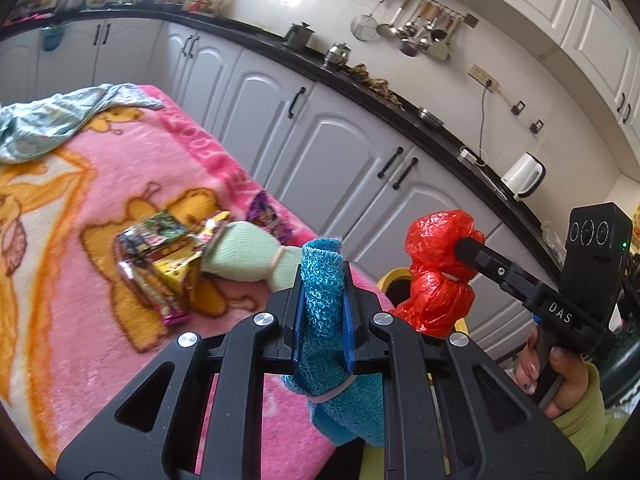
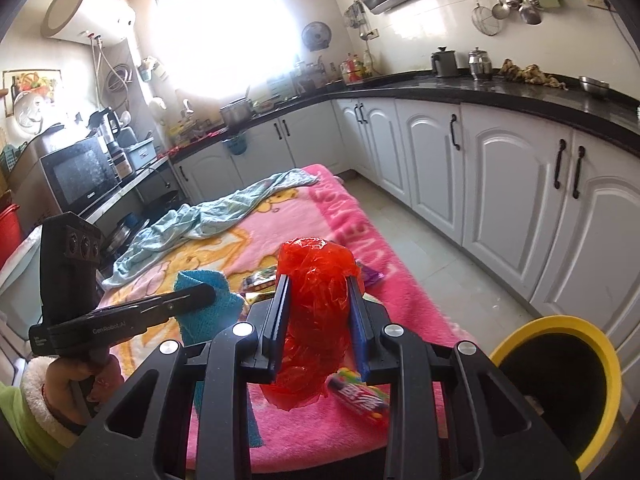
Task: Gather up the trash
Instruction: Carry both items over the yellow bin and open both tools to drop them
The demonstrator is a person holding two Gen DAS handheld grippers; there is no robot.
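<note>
My left gripper [image 1: 323, 280] is shut on a rolled blue cloth [image 1: 325, 300] tied with a rubber band, held above the pink blanket [image 1: 120, 184]. My right gripper [image 2: 318, 280] is shut on a crumpled red plastic bag [image 2: 316, 304]; the same red bag [image 1: 438, 268] shows in the left wrist view. A yellow-rimmed bin [image 2: 560, 384] with a dark inside stands low at the right, beside the table edge. On the blanket lie several snack wrappers [image 1: 160, 256], a pale green cloth roll [image 1: 244, 256], a purple wrapper [image 1: 266, 216] and a candy packet [image 2: 360, 394].
A light blue garment [image 2: 208, 220] lies crumpled at the blanket's far end. White cabinets [image 2: 500, 184] under a black counter [image 2: 500, 96] run along the right, with tiled floor [image 2: 440, 248] between them and the table. A microwave [image 2: 80, 176] stands at the left.
</note>
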